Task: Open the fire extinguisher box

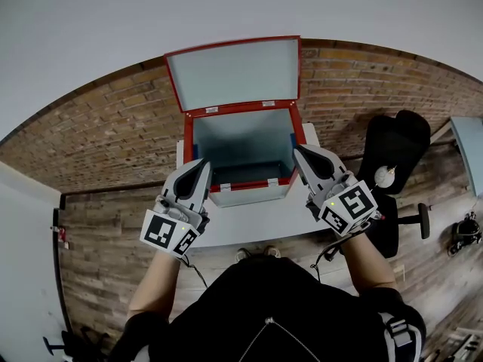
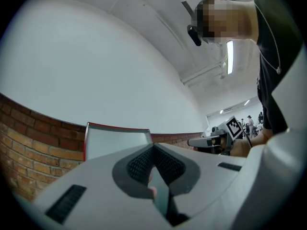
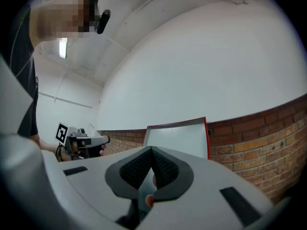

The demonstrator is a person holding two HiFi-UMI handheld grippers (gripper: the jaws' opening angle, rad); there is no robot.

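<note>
**Head view with both gripper views.** The red-framed metal fire extinguisher box (image 1: 241, 138), lined in pale grey-blue, stands on the white tabletop (image 1: 256, 217) against a brick wall (image 1: 113, 127), directly ahead of the person. Its red-edged hinged lid (image 1: 234, 72) is raised upright behind the opening. The interior lies exposed, and no extinguisher shows inside.

The left gripper (image 1: 205, 164) is held just beside the box's front left corner. The right gripper (image 1: 299, 151) is just beside the front right corner. Whether either touches the rim cannot be told. In each gripper view the black ribbed fingers (image 2: 139, 164) are pressed together with nothing between them, and the lid shows beyond their tips.

Judged from this arrangement, the opening is complete: the lid stands up with neither gripper on it. What is left, at most, is drawing both grippers clear of the box.
</note>
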